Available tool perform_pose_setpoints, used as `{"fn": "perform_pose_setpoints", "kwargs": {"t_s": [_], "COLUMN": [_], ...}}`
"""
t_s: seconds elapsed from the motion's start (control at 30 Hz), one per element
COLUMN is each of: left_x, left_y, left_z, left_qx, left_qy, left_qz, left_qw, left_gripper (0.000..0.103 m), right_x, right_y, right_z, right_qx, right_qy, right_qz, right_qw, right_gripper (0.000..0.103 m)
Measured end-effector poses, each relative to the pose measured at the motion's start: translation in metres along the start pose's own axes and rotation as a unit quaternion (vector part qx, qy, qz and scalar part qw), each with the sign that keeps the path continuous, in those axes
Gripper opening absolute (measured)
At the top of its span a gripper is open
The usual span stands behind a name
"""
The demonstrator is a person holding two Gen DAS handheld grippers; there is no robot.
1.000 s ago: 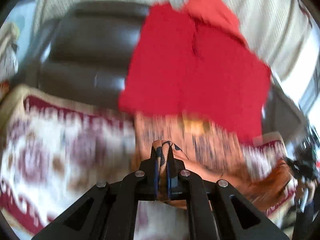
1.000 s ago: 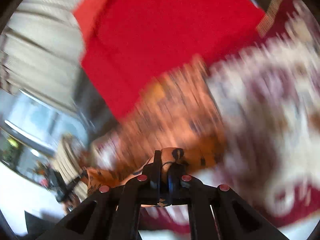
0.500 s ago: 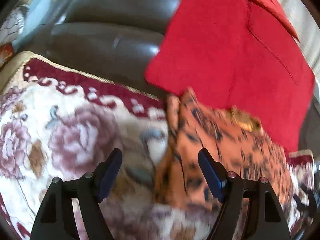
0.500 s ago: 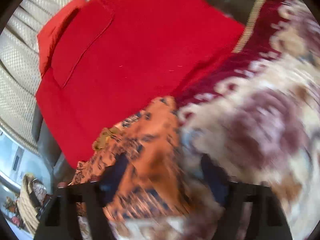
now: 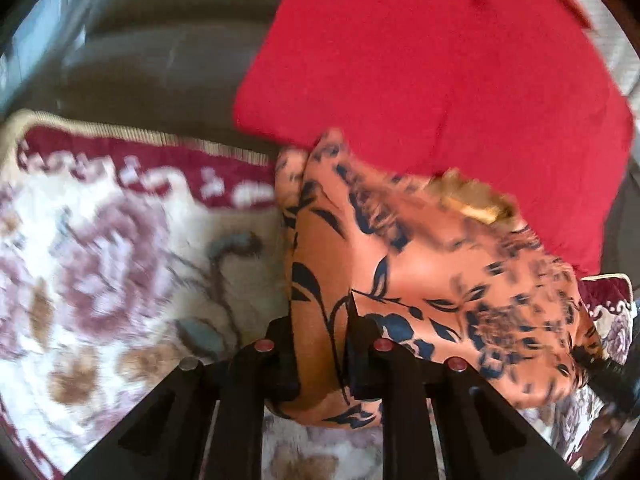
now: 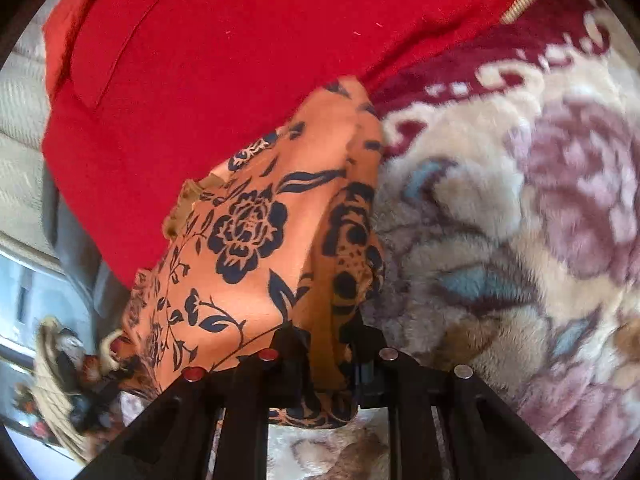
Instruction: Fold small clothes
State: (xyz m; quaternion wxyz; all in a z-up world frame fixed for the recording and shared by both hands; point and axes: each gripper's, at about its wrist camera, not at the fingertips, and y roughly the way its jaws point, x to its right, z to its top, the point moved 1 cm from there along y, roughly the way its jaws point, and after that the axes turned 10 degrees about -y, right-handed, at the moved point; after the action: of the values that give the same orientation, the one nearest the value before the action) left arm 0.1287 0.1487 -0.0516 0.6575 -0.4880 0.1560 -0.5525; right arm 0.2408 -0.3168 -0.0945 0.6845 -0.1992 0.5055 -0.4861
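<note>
Now both of my grippers pinch the near edge of the orange floral garment (image 5: 420,276), which lies on the plush floral blanket (image 5: 100,248) with its far end touching the folded red cloth (image 5: 440,68): the left gripper (image 5: 322,340) clamps a bunched fold at one corner, and the right gripper (image 6: 324,354) clamps the other. I judge this the start of a fold. Next, both corners should lift together and carry evenly toward the far edge without skewing.
</note>
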Motion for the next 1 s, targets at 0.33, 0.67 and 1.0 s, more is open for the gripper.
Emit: {"fn": "perform_pose_setpoints", "kwargs": {"t_s": [0.33,0.67,1.0], "left_x": [-0.071,-0.056,-0.016], "left_y": [-0.051,-0.059,0.005], "left_z": [-0.099,-0.039,-0.002], "left_qx": [-0.048,0.036,-0.015], "left_qy": [-0.006,0.029,0.048], "left_qz": [0.004,-0.013,0.049], "left_qw": [0.9988,0.9989,0.9975], "left_gripper": [0.033,0.042,0.003], "right_x": [-0.002,0.057,0.025], "right_y": [-0.076,-0.09,-0.01], "right_z": [-0.06,-0.05,0.006], "right_qx": [-0.019,0.044,-0.033], "right_qy": [-0.076,-0.02,-0.044], "right_qz": [0.018,0.014,-0.001], "right_qw": [0.997,0.999,0.998], "right_gripper": [0.039,0.063,0.014]}}
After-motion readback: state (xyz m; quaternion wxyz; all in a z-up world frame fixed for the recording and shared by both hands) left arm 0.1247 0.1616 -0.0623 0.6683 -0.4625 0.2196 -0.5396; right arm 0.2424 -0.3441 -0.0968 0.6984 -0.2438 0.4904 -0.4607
